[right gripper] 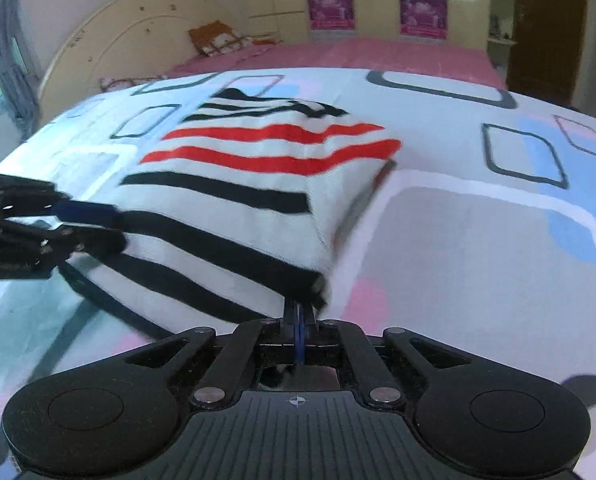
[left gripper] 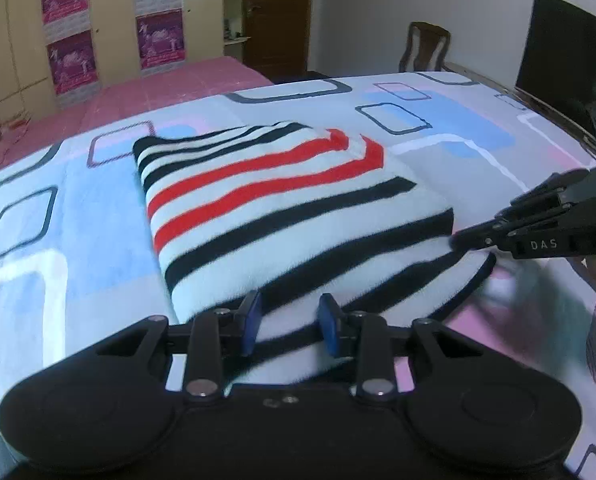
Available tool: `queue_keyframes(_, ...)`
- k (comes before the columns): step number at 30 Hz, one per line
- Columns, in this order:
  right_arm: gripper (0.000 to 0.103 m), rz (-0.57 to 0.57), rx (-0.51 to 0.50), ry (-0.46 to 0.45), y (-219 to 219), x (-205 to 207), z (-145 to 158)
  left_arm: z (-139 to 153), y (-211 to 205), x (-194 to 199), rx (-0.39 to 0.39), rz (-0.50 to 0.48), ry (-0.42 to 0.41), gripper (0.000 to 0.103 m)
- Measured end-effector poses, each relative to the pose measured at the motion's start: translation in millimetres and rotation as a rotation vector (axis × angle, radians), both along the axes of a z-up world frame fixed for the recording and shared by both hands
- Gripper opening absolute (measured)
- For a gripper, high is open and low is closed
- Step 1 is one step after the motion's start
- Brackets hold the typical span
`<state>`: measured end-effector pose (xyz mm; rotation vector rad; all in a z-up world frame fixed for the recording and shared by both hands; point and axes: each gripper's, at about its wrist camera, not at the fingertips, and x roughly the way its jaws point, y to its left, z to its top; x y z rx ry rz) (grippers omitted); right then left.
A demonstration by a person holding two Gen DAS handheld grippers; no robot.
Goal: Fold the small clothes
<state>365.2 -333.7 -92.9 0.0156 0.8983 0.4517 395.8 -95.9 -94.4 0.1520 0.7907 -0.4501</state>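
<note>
Blue-padded left gripper [left gripper: 289,322] sits with jaws apart over the near edge of the folded white fleece garment with black and red stripes [left gripper: 281,216], which lies on the patterned bedsheet with blue and pink rectangles [left gripper: 49,240]. Beside it, the right gripper [right gripper: 300,312] pinches the garment's near corner. Beyond stand a pink bed [right gripper: 378,54], a wooden chair [left gripper: 424,46] and a dark television screen [left gripper: 562,52].

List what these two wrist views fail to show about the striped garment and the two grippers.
- Striped garment: its type and its underside, folded under in both views.
- Left gripper: fingers apart over the cloth; contact unclear, near edge blurred.
- Right gripper: fingers closed at the garment's corner; the grip depth is hidden by cloth.
</note>
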Motion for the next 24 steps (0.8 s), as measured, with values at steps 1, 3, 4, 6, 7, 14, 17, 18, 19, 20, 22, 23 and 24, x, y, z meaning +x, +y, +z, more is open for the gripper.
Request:
queue_keyframes(1, 0.000, -0.009, -0.021, 0.030, -1.2, 1.0, -4.1, -0.1, 2.7, -1.2, -0.004, 0.009, 0.004, 0.032)
queue_keyframes(3, 0.000, -0.014, -0.028, 0.048, -6.9, -3.9, -10.7, 0.8, 7.2, -5.1, -0.016, 0.024, 0.012, 0.032)
queue_keyframes(4, 0.000, -0.027, -0.005, 0.049, -11.0, -8.6, -7.7, 2.3, 8.5, -6.7, -0.020, 0.032, 0.013, 0.031)
queue_keyframes(6, 0.000, -0.065, 0.028, 0.006, -16.5, -18.6, 4.6, 7.6, 11.3, -13.0, -0.028, 0.051, 0.012, 0.031)
queue_keyframes(7, 0.000, -0.079, 0.038, -0.029, -18.7, -23.2, 13.8, 12.8, 13.2, -16.8, -0.041, 0.066, 0.001, 0.032)
queue_keyframes(14, 0.000, -0.107, 0.125, -0.191, -3.9, -22.2, 49.5, 22.5, 20.5, -6.7, -0.122, 0.168, -0.018, 0.039)
queue_keyframes(17, 0.000, -0.069, 0.067, -0.099, 13.3, -4.3, 22.9, 5.9, 14.6, 3.5, -0.097, 0.168, 0.063, 0.038)
queue_keyframes(18, 0.000, -0.069, 0.011, -0.032, 19.4, 4.1, 5.3, 4.6, 11.9, 2.2, -0.085, 0.161, 0.050, 0.038)
queue_keyframes(19, 0.000, -0.080, 0.028, -0.045, 19.2, 3.9, 1.5, 5.0, 9.3, 0.9, -0.064, 0.158, 0.042, 0.038)
queue_keyframes(20, 0.000, -0.087, 0.033, -0.044, 19.3, 1.8, 2.6, 5.5, 8.9, 0.2, -0.058, 0.157, 0.042, 0.038)
queue_keyframes(22, 0.000, -0.086, 0.025, -0.046, 17.9, -2.1, 5.7, 5.5, 11.7, -0.3, -0.072, 0.163, 0.050, 0.038)
queue_keyframes(23, 0.000, -0.085, 0.023, -0.045, 17.9, -3.0, 6.0, 5.6, 13.2, -0.2, -0.080, 0.166, 0.054, 0.038)
queue_keyframes(24, 0.000, -0.086, 0.025, -0.043, 17.5, -2.9, 6.1, 5.6, 13.8, -0.1, -0.081, 0.166, 0.057, 0.038)
